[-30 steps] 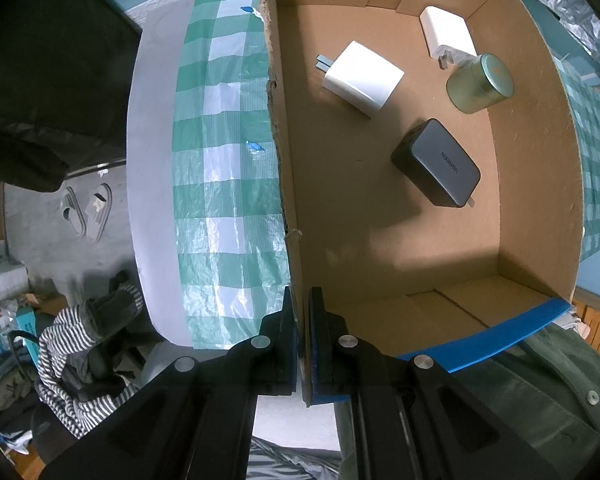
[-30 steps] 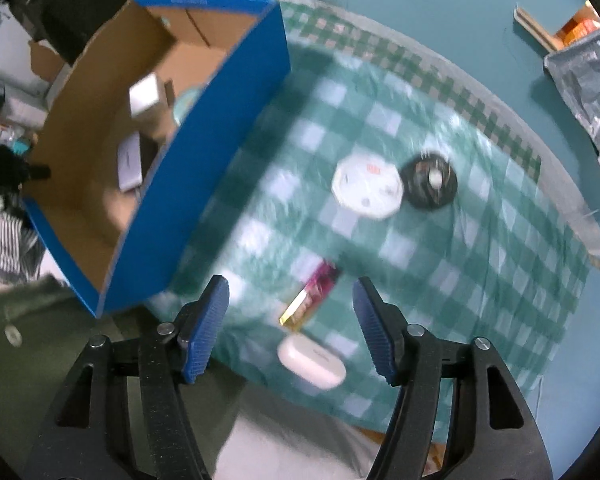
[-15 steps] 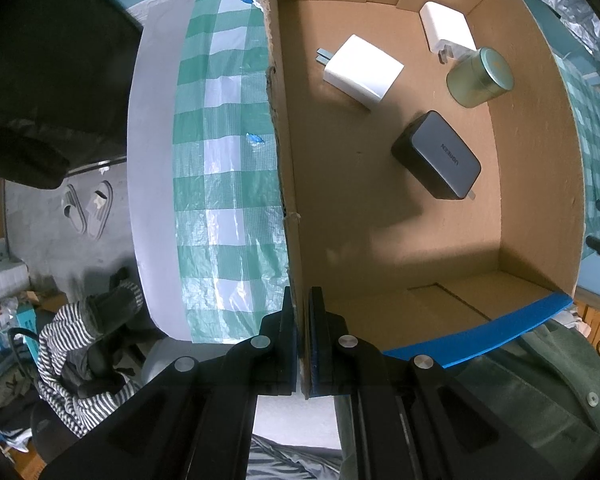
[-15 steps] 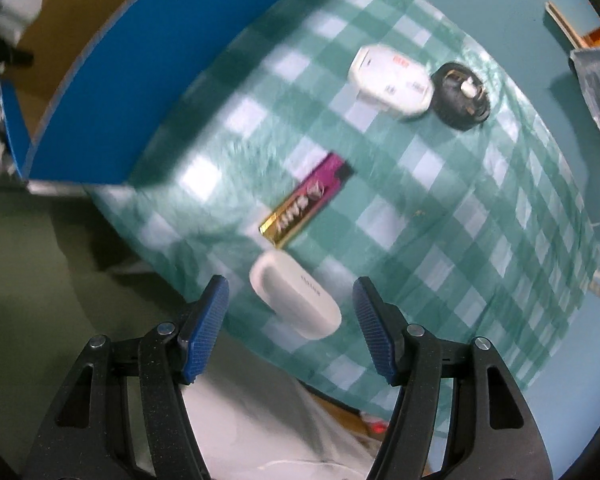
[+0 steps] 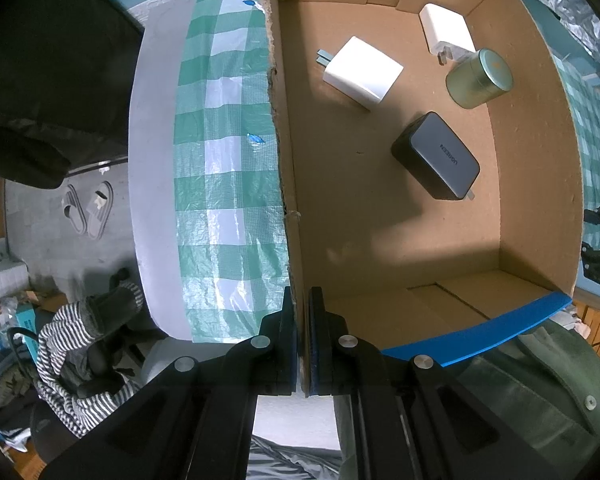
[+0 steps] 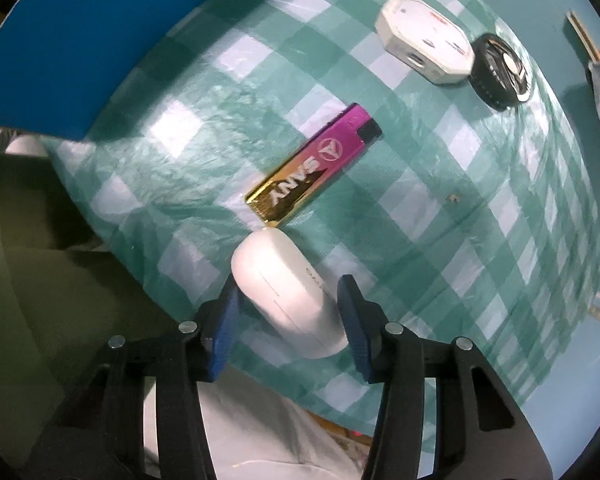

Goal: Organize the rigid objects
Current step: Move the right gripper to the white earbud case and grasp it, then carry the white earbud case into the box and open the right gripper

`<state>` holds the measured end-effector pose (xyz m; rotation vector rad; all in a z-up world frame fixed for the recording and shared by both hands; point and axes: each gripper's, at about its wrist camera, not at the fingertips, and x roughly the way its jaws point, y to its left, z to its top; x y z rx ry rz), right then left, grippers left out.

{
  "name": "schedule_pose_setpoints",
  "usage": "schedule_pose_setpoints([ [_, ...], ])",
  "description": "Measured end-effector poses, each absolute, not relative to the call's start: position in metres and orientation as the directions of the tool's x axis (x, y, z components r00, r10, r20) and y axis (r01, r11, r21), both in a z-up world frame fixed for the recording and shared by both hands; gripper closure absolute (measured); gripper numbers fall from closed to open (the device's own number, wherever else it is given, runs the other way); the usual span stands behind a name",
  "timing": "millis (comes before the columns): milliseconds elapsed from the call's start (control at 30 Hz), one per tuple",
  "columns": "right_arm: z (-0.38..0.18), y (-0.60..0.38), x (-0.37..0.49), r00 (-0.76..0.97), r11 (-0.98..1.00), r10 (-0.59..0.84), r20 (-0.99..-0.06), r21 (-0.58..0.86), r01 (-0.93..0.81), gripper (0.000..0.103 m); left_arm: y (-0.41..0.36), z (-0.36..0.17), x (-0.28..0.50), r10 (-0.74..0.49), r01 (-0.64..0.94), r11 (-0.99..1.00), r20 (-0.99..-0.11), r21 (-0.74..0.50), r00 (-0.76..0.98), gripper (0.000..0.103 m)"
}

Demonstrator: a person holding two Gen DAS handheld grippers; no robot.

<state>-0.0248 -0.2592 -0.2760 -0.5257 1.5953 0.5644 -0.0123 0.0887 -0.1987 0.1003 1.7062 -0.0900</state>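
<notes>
Now your right tongs [image 6: 286, 312] have dropped and are closing, not yet clamped, around the white oval plastic case [image 6: 288, 294] at the tabletop's near edge, while your left tongs [image 5: 303, 344] stay clamped on the brown cardboard box's wall [image 5: 288, 184], so boxing comes next.

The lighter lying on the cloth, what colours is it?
The lighter fades from magenta to gold, with a black tip; the right wrist view shows it best.

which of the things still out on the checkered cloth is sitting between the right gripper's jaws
The rounded white case, at the cloth's near edge between the right gripper's jaws. The pink-and-gold lighter lies just beyond it; the white octagonal box and black round piece sit far off.
</notes>
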Motion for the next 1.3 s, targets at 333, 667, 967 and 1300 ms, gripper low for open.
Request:
schedule_pose_setpoints([
  [333,-0.284,-0.293,0.002,-0.116,0.919,0.105,-0.988,0.140,-0.369,0.077,0.090,-0.199,-0.012,0.012,0.117,0.993,-0.991,-0.004,-0.136,0.097],
  [667,-0.273,-0.308,0.020,-0.080,0.951,0.135,-0.988,0.152,-0.268,0.078,0.090,-0.199,-0.011,0.015,0.121,0.993,-0.991,-0.002,-0.136,0.097],
  [967,-0.246,-0.304,0.045,-0.060,0.963,0.141,-0.988,0.151,-0.223,0.078,0.090,-0.200,-0.011,0.014,0.121,0.993,-0.991,-0.003,-0.136,0.097],
  [1300,-0.191,-0.277,0.061,-0.034,0.959,0.164,-0.986,0.168,-0.230,0.078,0.088,-0.199,-0.008,0.010,0.120,0.993,-0.991,-0.007,-0.136,0.097],
])
